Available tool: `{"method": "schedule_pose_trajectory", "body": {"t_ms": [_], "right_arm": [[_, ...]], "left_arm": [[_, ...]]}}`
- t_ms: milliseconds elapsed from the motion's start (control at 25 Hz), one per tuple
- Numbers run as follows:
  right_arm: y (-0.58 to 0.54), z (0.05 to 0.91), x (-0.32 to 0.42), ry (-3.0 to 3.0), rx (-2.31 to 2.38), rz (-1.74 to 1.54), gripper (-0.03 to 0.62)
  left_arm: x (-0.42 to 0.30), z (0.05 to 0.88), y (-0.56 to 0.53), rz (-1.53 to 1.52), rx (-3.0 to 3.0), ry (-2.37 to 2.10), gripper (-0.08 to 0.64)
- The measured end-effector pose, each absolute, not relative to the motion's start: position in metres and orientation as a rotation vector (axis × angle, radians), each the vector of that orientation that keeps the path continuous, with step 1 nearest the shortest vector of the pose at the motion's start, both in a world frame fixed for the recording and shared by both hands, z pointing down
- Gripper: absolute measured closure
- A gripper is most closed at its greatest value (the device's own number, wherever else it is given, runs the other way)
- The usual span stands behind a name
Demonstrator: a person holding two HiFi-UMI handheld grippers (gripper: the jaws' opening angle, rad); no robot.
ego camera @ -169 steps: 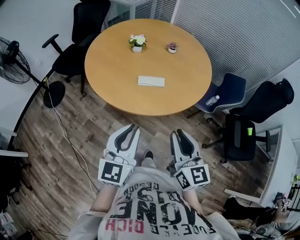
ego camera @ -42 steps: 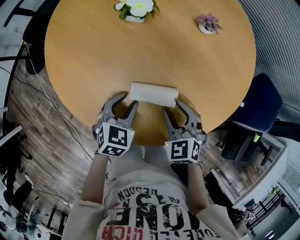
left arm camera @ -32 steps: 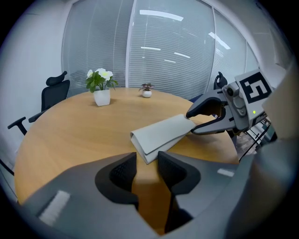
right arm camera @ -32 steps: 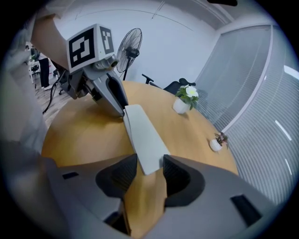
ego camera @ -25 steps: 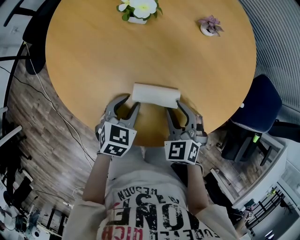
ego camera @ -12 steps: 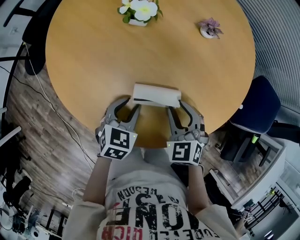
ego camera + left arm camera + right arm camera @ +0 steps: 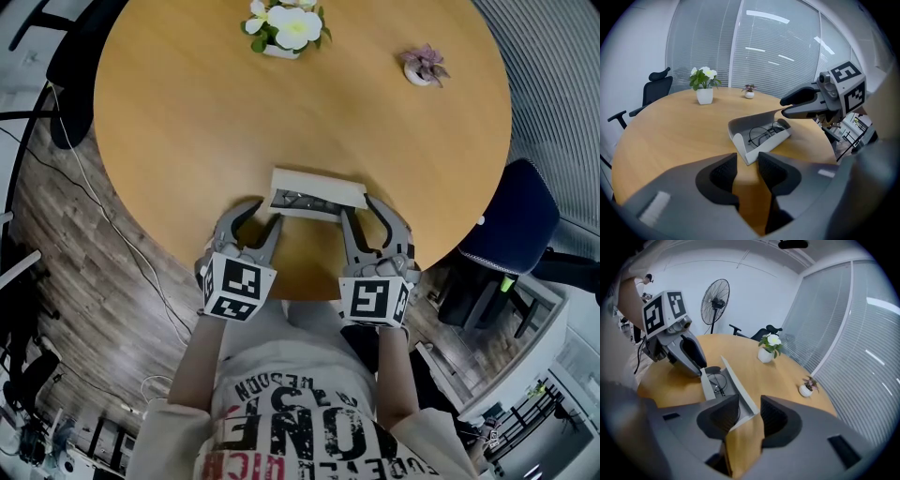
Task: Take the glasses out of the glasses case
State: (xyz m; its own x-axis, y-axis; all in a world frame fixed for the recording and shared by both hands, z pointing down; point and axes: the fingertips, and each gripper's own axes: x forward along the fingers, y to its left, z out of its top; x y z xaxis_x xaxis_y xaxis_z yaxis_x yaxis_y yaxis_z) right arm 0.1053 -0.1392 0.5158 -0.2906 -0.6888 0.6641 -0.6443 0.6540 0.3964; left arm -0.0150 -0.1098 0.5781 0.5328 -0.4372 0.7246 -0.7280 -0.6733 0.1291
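Step in hand: the glasses case (image 7: 317, 192) is lying open, so the opening looks done and the lifting-out is not yet begun.
Case: it is sitting close to the near edge of the table (image 7: 187, 112), with its lid (image 7: 736, 380) standing up on the far side.
Glasses (image 7: 764, 133): they are lying folded in the tray, thin dark frame, untouched.
Left gripper (image 7: 747, 161): its jaws are standing a narrow gap apart and gripping nothing; the case's left end is lying just beyond the tips.
Right gripper (image 7: 750, 406): its jaws are also slightly parted, with the lid's right end reaching in between them, not clamped as far as I can judge.
Next move: one gripper is probably going to reach into the tray and close gently on the frame while the other is steadying the case.
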Motion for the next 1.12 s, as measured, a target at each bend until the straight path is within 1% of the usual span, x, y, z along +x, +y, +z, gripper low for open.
{"method": "schedule_pose_trajectory", "body": {"t_ms": [200,360,680,1120], "right_arm": [[-0.156,0.511,0.110,-2.015,1.098,-0.063,0.449],[-0.173,0.511,0.115,-2.044,1.171,0.002,0.460],[-0.200,0.525,0.125,-2.034,1.219,0.073,0.460],[-0.192,0.518,0.121,-2.057,1.211,0.074,0.460]], "left_arm": [[-0.015,0.576,-0.107,0.931,2.350,-0.957,0.407],[-0.015,0.574,-0.106,0.929,2.342,-0.961,0.407],[-0.014,0.579,-0.114,0.928,2.330,-0.957,0.407],[-0.014,0.580,-0.115,0.938,2.341,-0.942,0.408]]}}
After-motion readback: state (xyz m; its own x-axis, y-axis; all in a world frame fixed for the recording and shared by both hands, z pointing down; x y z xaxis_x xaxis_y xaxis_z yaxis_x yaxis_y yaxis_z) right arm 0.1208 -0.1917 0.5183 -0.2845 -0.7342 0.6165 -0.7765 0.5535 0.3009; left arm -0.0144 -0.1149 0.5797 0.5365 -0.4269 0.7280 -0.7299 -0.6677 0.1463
